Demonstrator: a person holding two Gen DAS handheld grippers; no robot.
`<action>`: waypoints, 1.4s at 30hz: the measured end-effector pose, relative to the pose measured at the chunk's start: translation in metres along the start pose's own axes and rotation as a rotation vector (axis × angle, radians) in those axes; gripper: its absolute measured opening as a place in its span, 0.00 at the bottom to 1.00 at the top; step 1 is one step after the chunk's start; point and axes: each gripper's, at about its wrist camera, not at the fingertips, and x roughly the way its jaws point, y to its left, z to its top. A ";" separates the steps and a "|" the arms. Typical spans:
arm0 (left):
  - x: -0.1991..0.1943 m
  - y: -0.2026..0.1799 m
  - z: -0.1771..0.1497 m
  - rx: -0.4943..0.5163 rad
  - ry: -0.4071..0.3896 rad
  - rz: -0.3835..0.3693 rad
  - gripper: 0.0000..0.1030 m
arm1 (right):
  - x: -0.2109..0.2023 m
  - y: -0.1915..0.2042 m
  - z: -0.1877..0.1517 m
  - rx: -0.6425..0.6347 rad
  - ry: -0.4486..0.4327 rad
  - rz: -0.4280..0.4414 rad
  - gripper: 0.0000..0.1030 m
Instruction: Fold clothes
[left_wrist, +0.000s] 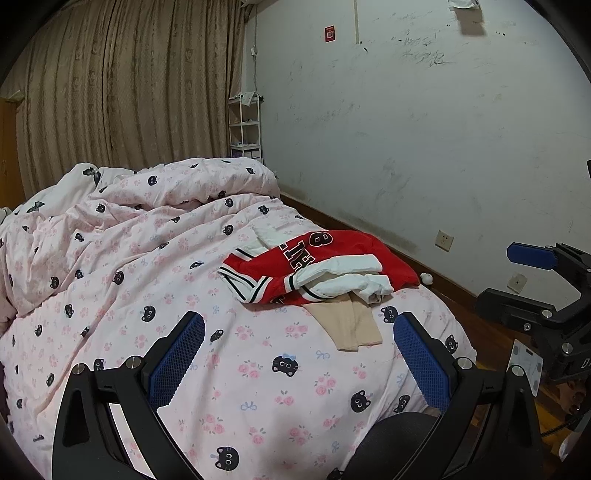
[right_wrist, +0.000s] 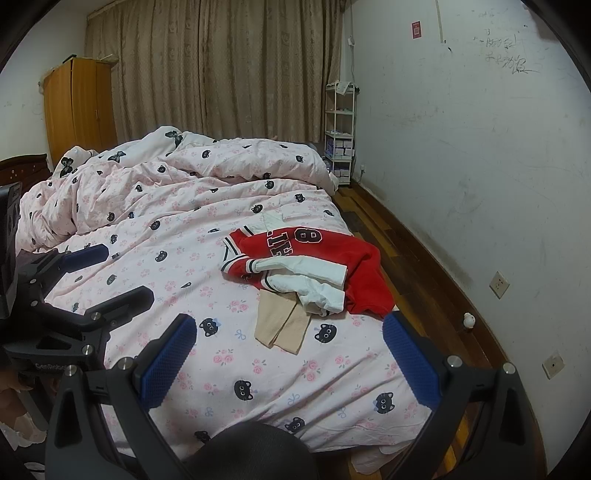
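Nearest the cameras, both grippers hang above the foot of the bed with nothing between their blue pads. The left gripper (left_wrist: 299, 354) has its fingers spread wide over the pink cat-print duvet (left_wrist: 147, 280), and the right gripper (right_wrist: 290, 354) is spread just as wide, pointing toward the bed's right edge. Held level and well short of the clothes, they look placed to take in the whole pile before or after handling it, though the pictures cannot settle which.

A little further up the duvet, near its right edge, lies a beige garment (right_wrist: 282, 326), fairly flat, its far end tucked under the pile. On top of it rests a red varsity jacket (right_wrist: 354, 273) with white sleeves (right_wrist: 314, 284) and striped cuffs, bunched and crooked, one sleeve thrown across the body and the lettering with an "8" facing up. A bit of white cloth (right_wrist: 271, 219) peeks out at the jacket's far side. The jacket is crumpled rather than squared, so by my judgement it is not folded as it lies.

Beyond the clothes the duvet rises in a rumpled heap toward the head of the bed. Furthest off stand a white shelf rack (right_wrist: 340, 136), brown curtains (right_wrist: 221, 66) and a wooden wardrobe (right_wrist: 79, 107).
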 end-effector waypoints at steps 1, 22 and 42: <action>0.000 0.000 0.000 0.000 -0.003 -0.001 0.99 | 0.000 0.000 0.000 0.000 -0.002 0.000 1.00; 0.001 -0.002 0.000 -0.001 -0.002 -0.004 0.99 | 0.001 0.002 -0.002 -0.001 0.001 0.000 1.00; 0.000 0.000 -0.001 -0.004 0.003 -0.013 0.99 | 0.006 0.005 -0.002 -0.008 0.007 0.006 1.00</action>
